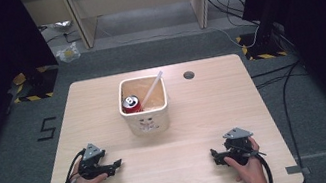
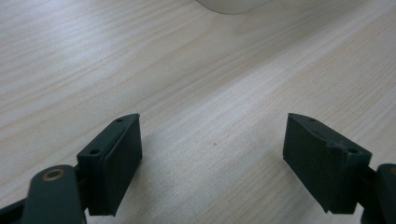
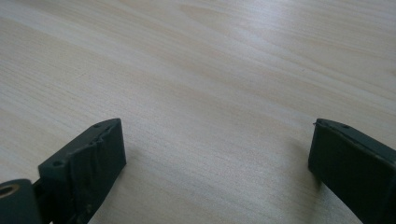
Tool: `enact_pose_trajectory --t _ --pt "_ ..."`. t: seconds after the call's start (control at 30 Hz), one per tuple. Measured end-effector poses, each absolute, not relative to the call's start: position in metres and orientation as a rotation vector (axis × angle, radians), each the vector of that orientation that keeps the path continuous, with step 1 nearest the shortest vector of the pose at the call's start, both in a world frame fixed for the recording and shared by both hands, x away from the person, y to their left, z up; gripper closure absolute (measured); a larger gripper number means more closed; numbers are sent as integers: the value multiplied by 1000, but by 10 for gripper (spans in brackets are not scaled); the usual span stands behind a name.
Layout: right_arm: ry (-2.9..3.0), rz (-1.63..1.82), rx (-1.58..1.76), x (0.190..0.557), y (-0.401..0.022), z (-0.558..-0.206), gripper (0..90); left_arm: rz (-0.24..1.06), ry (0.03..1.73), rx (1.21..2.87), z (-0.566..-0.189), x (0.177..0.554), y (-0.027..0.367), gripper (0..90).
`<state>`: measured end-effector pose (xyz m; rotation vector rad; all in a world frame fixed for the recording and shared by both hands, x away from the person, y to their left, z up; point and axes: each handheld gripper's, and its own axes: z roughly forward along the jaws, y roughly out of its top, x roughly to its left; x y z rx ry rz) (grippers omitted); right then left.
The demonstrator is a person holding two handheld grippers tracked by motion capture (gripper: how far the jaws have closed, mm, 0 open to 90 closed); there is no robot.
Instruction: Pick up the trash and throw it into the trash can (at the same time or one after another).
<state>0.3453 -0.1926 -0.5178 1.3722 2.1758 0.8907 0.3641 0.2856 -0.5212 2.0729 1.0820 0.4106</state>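
A white square bin (image 1: 147,122) stands mid-table in the high view, holding a red soda can (image 1: 131,104) and a white straw (image 1: 152,89) leaning to the far right corner. My left gripper (image 1: 118,164) rests on the table near the front left, held by a hand, jaws pointing right. My right gripper (image 1: 213,157) rests at the front right, jaws pointing left. In the left gripper view the left gripper (image 2: 212,154) is open over bare wood, with the bin's base (image 2: 232,5) at the top edge. The right gripper (image 3: 217,163) is open over bare wood.
The light wooden table (image 1: 101,97) has a round cable hole (image 1: 189,74) at the far right of centre. Grey carpet surrounds it, with cables (image 1: 283,95) on the right, a crumpled plastic bag (image 1: 67,53) at the far left and desk legs behind.
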Motion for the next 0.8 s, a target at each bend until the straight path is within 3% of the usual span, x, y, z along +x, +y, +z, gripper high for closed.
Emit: enact_pose_trajectory --t 0.8 --pt "2176 890 1368 345 -193 -518 46 458 1068 2089 -524 360 281 150"
